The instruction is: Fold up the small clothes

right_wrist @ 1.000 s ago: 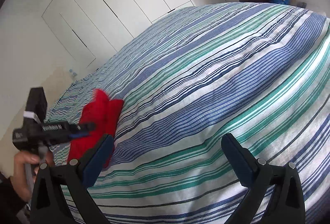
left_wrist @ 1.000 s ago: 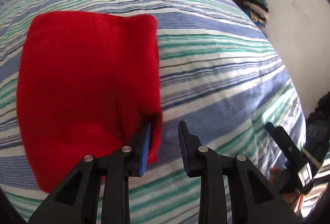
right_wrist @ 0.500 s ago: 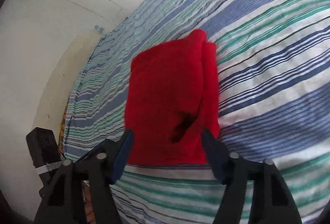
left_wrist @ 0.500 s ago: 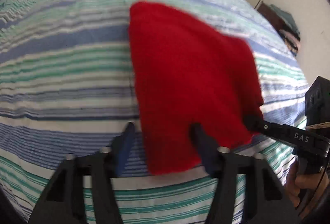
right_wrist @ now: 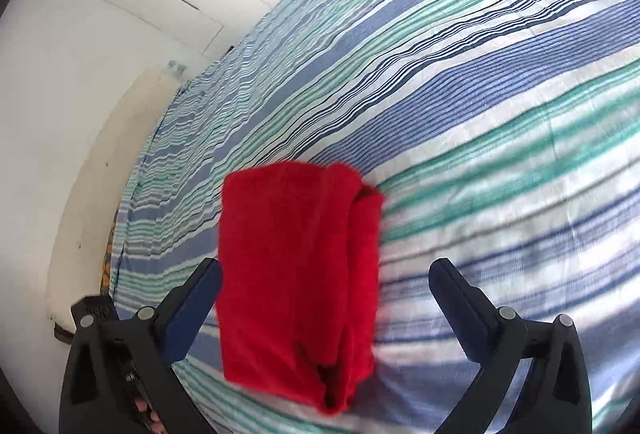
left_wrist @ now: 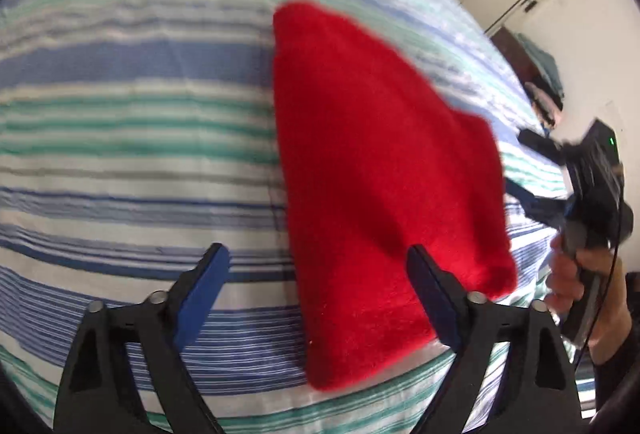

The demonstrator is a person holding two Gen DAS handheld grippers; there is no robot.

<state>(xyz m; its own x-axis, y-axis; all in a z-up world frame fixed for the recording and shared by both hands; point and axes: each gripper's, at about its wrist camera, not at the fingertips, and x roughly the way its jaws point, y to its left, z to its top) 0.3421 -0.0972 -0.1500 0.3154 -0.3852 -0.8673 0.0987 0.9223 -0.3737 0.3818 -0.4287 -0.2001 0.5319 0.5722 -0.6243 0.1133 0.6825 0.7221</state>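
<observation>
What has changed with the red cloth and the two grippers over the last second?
Both grippers let go: the left gripper, shut on the folded red fleece cloth before, and the right gripper are opening their jaws, pads clear. The cloth lies turned on the striped blue-green bedsheet, which stayed put.

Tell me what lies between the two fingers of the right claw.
In the right wrist view, the folded red cloth lies on the striped bedspread between the opening right claw's fingers, nearer the left finger, unpinched.

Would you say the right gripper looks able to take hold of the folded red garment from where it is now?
Probably yes: the right gripper is opening, the red garment lies partly between its fingers on the striped bedcover, and nothing blocks it.
</observation>
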